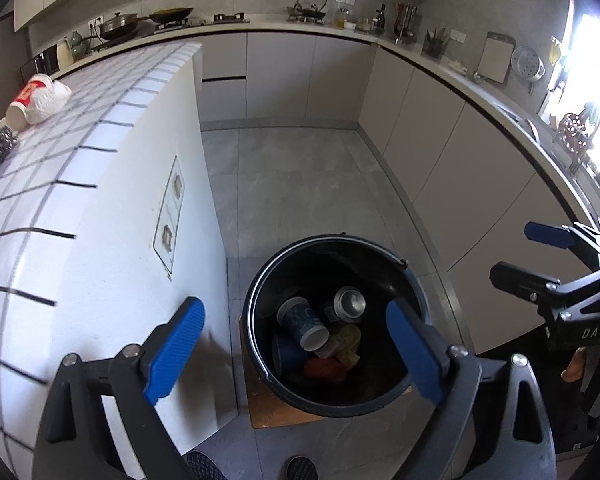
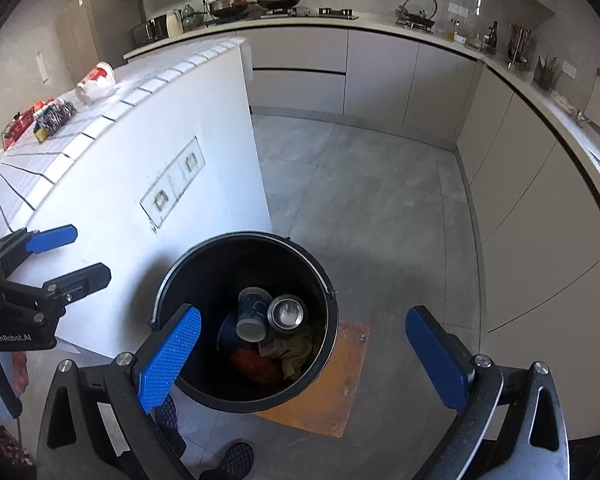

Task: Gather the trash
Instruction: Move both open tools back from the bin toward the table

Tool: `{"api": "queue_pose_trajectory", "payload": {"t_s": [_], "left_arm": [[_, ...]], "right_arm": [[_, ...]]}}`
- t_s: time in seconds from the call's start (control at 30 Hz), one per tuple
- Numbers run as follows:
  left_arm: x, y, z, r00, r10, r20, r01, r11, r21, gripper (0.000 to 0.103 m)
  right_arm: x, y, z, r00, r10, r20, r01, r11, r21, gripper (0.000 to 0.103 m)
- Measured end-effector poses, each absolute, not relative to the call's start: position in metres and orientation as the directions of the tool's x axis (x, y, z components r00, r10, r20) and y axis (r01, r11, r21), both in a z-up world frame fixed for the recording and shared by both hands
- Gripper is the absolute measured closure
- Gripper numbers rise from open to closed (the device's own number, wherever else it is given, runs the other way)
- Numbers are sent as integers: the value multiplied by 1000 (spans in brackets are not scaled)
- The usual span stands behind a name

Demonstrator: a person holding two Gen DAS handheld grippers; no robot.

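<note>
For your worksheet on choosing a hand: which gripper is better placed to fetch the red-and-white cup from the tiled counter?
Probably the left gripper: it hangs open on the counter side, nearer the red-and-white cup. The right gripper is farther over.

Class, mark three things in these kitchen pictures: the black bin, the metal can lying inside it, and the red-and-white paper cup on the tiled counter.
black bin (image 2: 168,280): right wrist view, on its left rim.
metal can (image 2: 287,313): right wrist view, on its round silver end.
red-and-white paper cup (image 1: 27,98): left wrist view, on its printed side.
</note>
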State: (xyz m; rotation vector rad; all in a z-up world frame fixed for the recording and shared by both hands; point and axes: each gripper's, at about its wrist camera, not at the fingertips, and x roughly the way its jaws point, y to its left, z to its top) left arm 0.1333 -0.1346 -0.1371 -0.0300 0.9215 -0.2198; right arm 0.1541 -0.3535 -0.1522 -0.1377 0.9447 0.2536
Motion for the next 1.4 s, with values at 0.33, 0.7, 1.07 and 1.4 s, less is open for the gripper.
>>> {"api": "queue_pose_trajectory", "payload": {"t_s": [0.33, 0.7, 1.07, 1.4], "left_arm": [[108, -121, -91, 653, -189, -733, 174, 980, -98, 10], [81, -66, -62, 726, -118, -678, 75, 993, -92, 9], [59, 27, -47, 762, 12, -647, -102, 990, -102, 9], [58, 112, -44, 771, 120, -625, -231, 968, -98, 9]], "right_arm": [[128, -336, -109, 624, 171, -763, -279, 960, -13, 0], [107, -300, -71, 671, 232, -704, -308, 951, 20, 0], [118, -228, -54, 641, 341, -688, -395, 915, 86, 0], [137, -140, -41, 626, 356, -694, -451, 891, 50, 0]]}}
